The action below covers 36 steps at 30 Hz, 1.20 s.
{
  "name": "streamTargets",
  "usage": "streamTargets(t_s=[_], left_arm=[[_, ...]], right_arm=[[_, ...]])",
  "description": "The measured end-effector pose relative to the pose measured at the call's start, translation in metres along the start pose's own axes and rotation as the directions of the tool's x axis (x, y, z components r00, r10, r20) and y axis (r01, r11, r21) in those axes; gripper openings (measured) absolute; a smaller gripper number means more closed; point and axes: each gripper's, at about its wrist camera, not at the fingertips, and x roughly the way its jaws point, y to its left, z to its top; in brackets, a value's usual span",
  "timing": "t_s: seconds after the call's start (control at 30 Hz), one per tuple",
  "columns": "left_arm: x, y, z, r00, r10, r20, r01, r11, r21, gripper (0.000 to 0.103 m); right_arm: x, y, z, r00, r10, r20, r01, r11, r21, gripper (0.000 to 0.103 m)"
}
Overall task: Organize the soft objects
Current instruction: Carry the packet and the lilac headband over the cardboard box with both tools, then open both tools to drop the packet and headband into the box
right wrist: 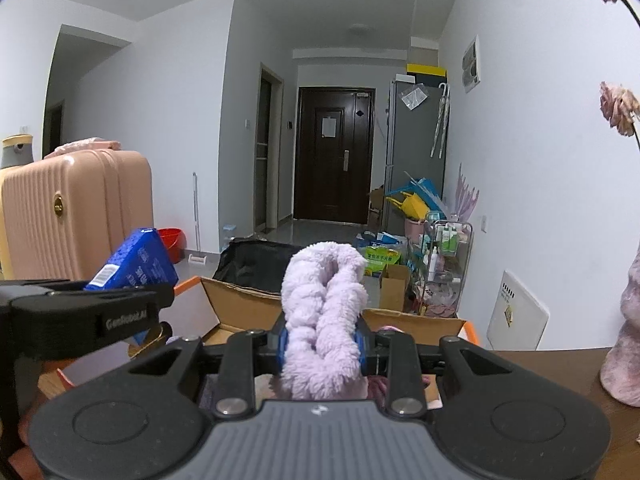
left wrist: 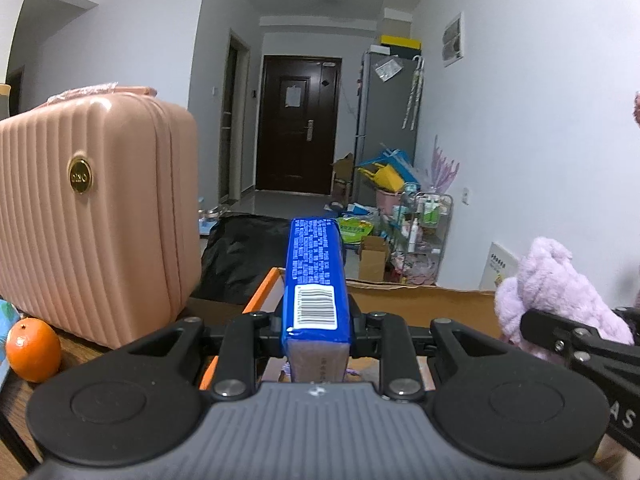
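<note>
My left gripper (left wrist: 316, 326) is shut on a blue tissue pack (left wrist: 315, 276) with a barcode, which sticks out forward over a cardboard box (left wrist: 420, 304) with orange flaps. My right gripper (right wrist: 322, 346) is shut on a fluffy lilac plush cloth (right wrist: 324, 304), held above the same cardboard box (right wrist: 240, 300). In the left wrist view the lilac plush cloth (left wrist: 548, 288) and the right gripper's arm show at the right. In the right wrist view the tissue pack (right wrist: 136, 260) and the left gripper's body appear at the left. Pink fabric lies in the box beneath the right gripper.
A pink ribbed suitcase (left wrist: 92, 216) stands at the left on the wooden table (right wrist: 560, 364), with an orange (left wrist: 33, 350) beside it. A pink vase (right wrist: 626, 340) with dried flowers stands at the right. Beyond the box are a black bag (left wrist: 244, 252), floor clutter, a fridge and a dark door.
</note>
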Motion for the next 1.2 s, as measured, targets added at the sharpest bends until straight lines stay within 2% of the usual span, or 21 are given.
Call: streamTargets(t_s=[0.5, 0.57, 0.67, 0.77, 0.83, 0.87, 0.93, 0.97, 1.0, 1.1, 1.2], left_arm=[[0.016, -0.009, -0.009, 0.999, 0.041, 0.003, -0.041, 0.998, 0.048, 0.025], [0.016, -0.009, -0.009, 0.999, 0.037, 0.006, -0.037, 0.998, 0.053, 0.025], [0.016, -0.008, -0.010, 0.999, 0.042, 0.011, -0.043, 0.998, 0.045, 0.029], [0.014, -0.004, -0.009, 0.999, 0.043, 0.023, -0.043, 0.998, 0.035, 0.037], [0.013, -0.002, -0.010, 0.999, 0.044, 0.026, -0.045, 0.999, 0.029, 0.055], [0.012, -0.002, -0.010, 0.998, 0.050, 0.032, -0.051, 0.998, 0.026, 0.059], [0.009, -0.001, -0.010, 0.997, 0.063, 0.048, -0.064, 0.998, 0.019, 0.081], [0.007, 0.000, -0.010, 0.996, 0.072, 0.059, -0.073, 0.997, 0.013, 0.087], [0.005, 0.000, -0.010, 0.994, 0.083, 0.069, -0.084, 0.996, 0.009, 0.101], [-0.002, -0.001, -0.010, 0.989, 0.102, 0.110, -0.103, 0.995, 0.005, 0.103], [-0.003, -0.003, -0.011, 0.988, 0.104, 0.113, -0.106, 0.994, 0.018, 0.103]], right_arm=[[0.021, 0.008, -0.013, 0.999, -0.039, -0.013, 0.039, 0.999, -0.013, 0.030], [0.022, 0.009, -0.014, 0.999, -0.040, -0.017, 0.039, 0.999, -0.020, 0.033], [0.022, 0.010, -0.014, 0.999, -0.047, -0.016, 0.047, 0.999, -0.025, 0.046], [0.021, 0.010, -0.014, 0.999, -0.052, -0.014, 0.052, 0.998, -0.020, 0.053], [0.022, 0.010, -0.014, 0.998, -0.065, -0.020, 0.065, 0.998, -0.020, 0.063], [0.022, 0.009, -0.014, 0.998, -0.067, -0.021, 0.067, 0.998, -0.019, 0.067], [0.021, 0.009, -0.014, 0.997, -0.078, -0.019, 0.078, 0.997, -0.015, 0.085], [0.019, 0.008, -0.015, 0.996, -0.084, -0.014, 0.084, 0.996, -0.014, 0.088], [0.018, 0.008, -0.015, 0.996, -0.089, -0.009, 0.089, 0.996, -0.012, 0.094], [0.015, 0.008, -0.016, 0.995, -0.102, 0.003, 0.102, 0.995, -0.015, 0.103], [0.013, 0.009, -0.017, 0.993, -0.114, 0.009, 0.114, 0.993, -0.019, 0.103]])
